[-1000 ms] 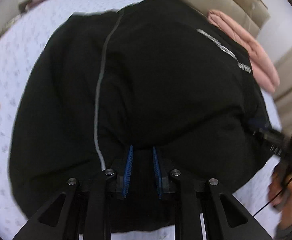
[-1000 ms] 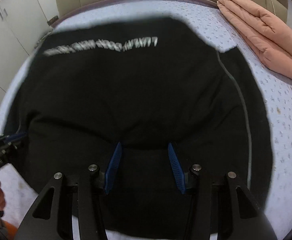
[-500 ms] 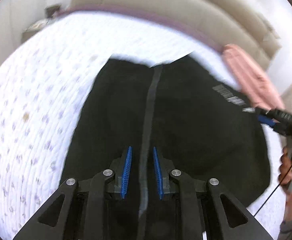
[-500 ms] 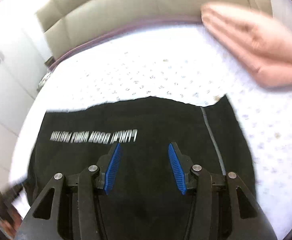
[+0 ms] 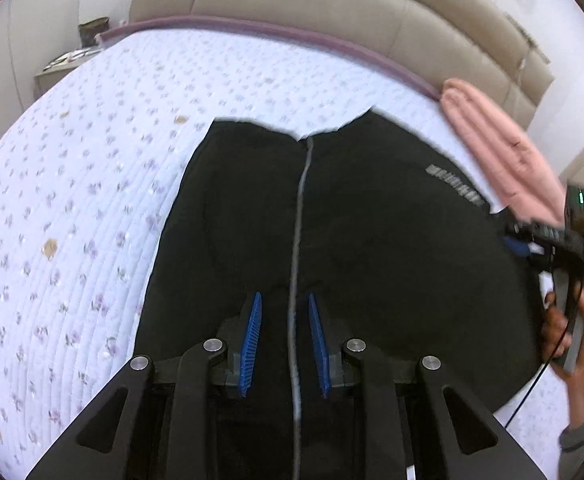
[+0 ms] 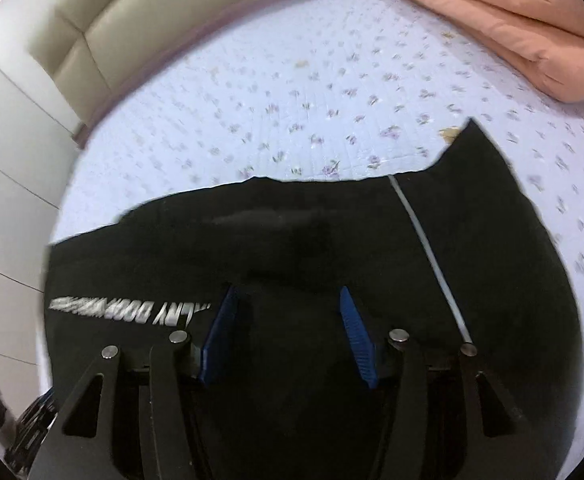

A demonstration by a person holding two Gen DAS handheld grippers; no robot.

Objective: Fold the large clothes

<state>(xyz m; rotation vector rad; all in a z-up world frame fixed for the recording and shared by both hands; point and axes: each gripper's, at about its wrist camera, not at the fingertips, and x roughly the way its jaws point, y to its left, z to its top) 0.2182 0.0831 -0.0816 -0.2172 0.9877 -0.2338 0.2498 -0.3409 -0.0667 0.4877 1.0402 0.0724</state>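
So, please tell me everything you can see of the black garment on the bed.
The black garment looks like soft, matte cloth. A thin grey stripe runs along it, and white printed lettering sits near one side. It lies spread over the flowered bedsheet, its far edge uneven with a small notch. Both tools are over it: the left tool straddles the stripe, and the right tool is open.
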